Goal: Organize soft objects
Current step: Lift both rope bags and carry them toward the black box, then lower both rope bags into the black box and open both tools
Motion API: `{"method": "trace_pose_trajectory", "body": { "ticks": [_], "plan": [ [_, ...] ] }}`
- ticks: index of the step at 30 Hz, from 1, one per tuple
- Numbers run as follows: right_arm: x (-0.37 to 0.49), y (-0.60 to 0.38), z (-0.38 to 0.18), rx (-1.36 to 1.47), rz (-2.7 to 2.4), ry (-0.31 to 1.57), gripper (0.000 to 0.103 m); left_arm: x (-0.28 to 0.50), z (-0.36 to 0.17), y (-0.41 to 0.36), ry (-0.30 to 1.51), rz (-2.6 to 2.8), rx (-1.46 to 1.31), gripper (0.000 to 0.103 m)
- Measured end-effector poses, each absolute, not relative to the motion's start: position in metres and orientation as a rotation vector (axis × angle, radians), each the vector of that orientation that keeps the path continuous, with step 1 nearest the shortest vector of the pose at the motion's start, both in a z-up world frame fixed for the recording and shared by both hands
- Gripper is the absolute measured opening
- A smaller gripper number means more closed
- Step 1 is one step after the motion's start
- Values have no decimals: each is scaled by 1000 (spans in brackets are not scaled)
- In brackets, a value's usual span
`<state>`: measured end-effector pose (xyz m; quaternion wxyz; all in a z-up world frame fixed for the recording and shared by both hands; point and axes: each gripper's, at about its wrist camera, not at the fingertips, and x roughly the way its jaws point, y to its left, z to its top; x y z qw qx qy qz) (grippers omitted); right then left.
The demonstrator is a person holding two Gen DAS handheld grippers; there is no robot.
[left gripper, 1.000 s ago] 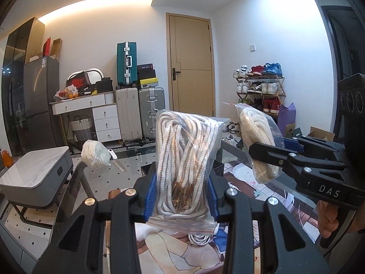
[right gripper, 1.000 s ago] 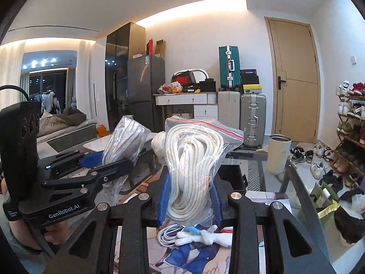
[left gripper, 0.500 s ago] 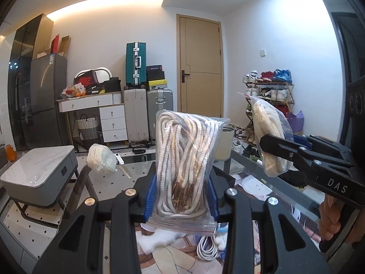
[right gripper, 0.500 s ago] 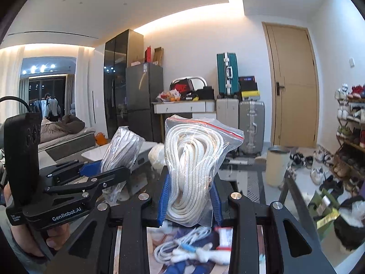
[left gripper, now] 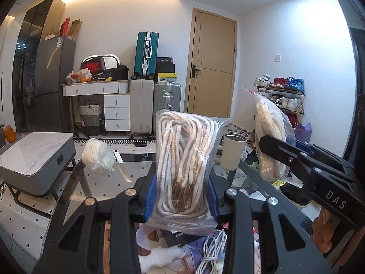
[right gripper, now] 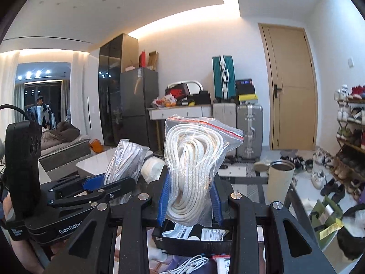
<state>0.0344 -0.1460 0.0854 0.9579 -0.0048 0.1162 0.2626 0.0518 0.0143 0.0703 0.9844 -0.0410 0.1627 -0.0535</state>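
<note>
My left gripper [left gripper: 181, 197] is shut on a clear zip bag of white-and-brown striped rope [left gripper: 184, 166], held upright above the glass table [left gripper: 127, 173]. My right gripper [right gripper: 190, 202] is shut on a zip bag of plain white rope [right gripper: 194, 171], also held up. Each gripper shows in the other's view: the right one [left gripper: 271, 141] with its bag [left gripper: 271, 137] at the right, the left one [right gripper: 127, 180] with its bag [right gripper: 124, 159] at the left. A third bundle of white rope [left gripper: 97, 156] lies on the table's far left.
A beige cup [left gripper: 232, 151] stands on the table's far right edge. Below the grippers lie a black box with papers [right gripper: 194, 235], white cables [left gripper: 212, 248] and a printed mat. Suitcases, a shoe rack and a grey side table [left gripper: 36, 157] surround the table.
Both grippers have risen and tilted up with their bags still held. The view has swung right; the black box has come into view under the right gripper.
</note>
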Motion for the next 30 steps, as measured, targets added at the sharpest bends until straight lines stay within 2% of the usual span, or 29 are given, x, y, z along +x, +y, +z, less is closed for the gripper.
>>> {"method": "trace_pose_trajectory", "body": {
  "ticks": [9,13,22,30],
  "plan": [
    [81,-129,78,-58,518,308,32,87,65,13,315,-104,-129,36],
    [109,-130,69,-49,500,368,32,117,45,20,398,-134,-210,36],
    [167,-124,22,-63,486,552,32,159,-1,8,577,-125,-202,36],
    [201,-132,-35,6,491,754,32,151,-11,-5,595,-136,-121,36]
  ]
}}
